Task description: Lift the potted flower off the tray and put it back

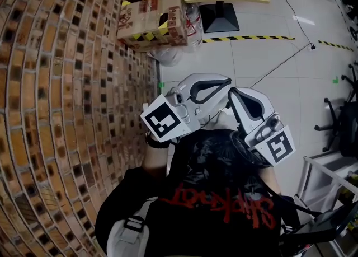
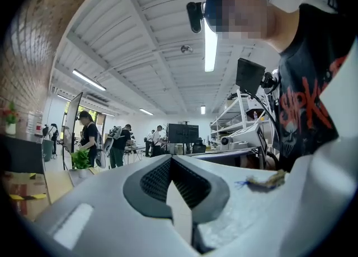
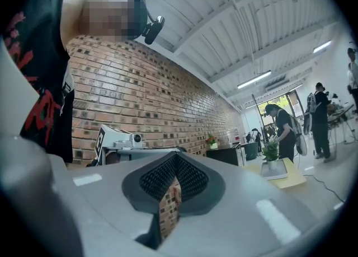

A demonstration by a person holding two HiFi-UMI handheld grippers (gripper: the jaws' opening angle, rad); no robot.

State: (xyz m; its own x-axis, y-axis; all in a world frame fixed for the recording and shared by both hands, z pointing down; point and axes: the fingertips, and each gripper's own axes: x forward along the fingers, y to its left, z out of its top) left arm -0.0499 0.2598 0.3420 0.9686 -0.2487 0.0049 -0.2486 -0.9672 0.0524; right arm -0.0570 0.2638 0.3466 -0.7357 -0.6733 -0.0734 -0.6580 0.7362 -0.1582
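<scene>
Standing well apart from the potted flower (image 3: 272, 152) on its tray (image 3: 276, 172), left claw (image 2: 170, 159) and right claw (image 3: 177, 155) both pressed together and empty, the person should approach, then part them.

The potted flower (image 3: 271, 153) stands on the tray (image 3: 275, 173), on a table (image 3: 296, 181) right of the brick wall (image 3: 140, 104).

The black T-shirt (image 1: 224, 194) carries red letters, "Slipknot", upside down in the head view. Print on the cardboard box (image 1: 154, 15) is unreadable.
</scene>
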